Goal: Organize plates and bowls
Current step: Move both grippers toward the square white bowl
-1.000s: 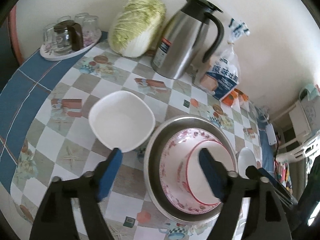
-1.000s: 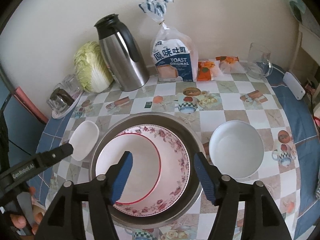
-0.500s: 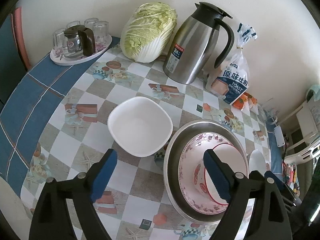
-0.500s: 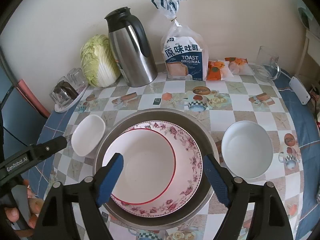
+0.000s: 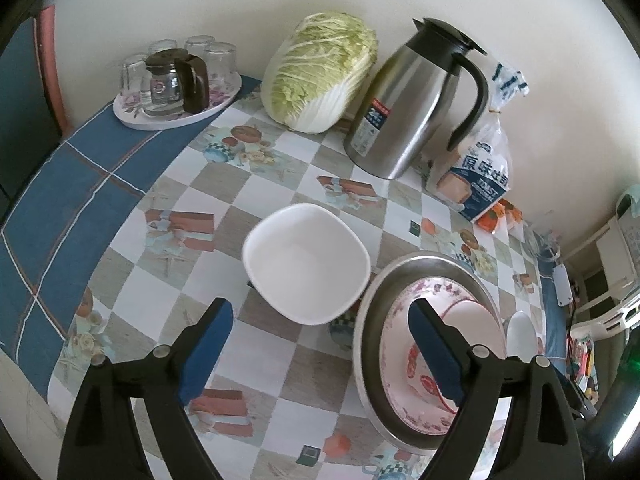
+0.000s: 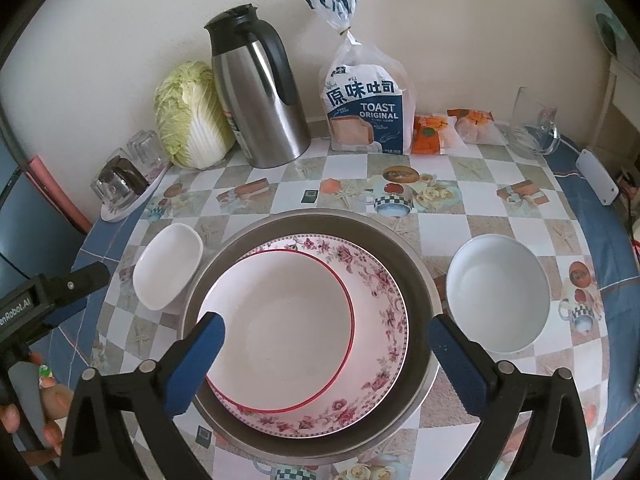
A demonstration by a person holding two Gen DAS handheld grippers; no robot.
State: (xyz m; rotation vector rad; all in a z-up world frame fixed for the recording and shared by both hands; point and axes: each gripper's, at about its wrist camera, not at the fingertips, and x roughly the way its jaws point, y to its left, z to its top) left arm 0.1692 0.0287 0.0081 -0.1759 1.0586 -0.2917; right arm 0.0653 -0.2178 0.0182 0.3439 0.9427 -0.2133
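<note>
Three dishes sit nested at the middle of the table (image 6: 480, 208): a red-rimmed bowl (image 6: 280, 328) lies inside a floral plate (image 6: 376, 288), which lies inside a wide steel basin (image 6: 412, 264). Just left of the basin rests a small square white dish (image 6: 168, 268), and a round white bowl (image 6: 496, 292) stands apart on the right.

Above the nest, the right gripper (image 6: 326, 356) points steeply down, its jaws opening and very wide; the blue pads (image 6: 196, 360) straddle the red-rimmed bowl without touching it. The left gripper (image 5: 320, 344) also tilts steeply down over the gap between the square dish (image 5: 306, 262) and the basin (image 5: 368, 320), its tongs spread with nothing between them. In the right wrist view the left tool shows at the left edge, with a hand (image 6: 48, 396) curled around its handle.

Against the wall stand a cabbage (image 6: 188, 116), a steel thermos jug (image 6: 260, 92) and a bag of toast (image 6: 364, 112).
</note>
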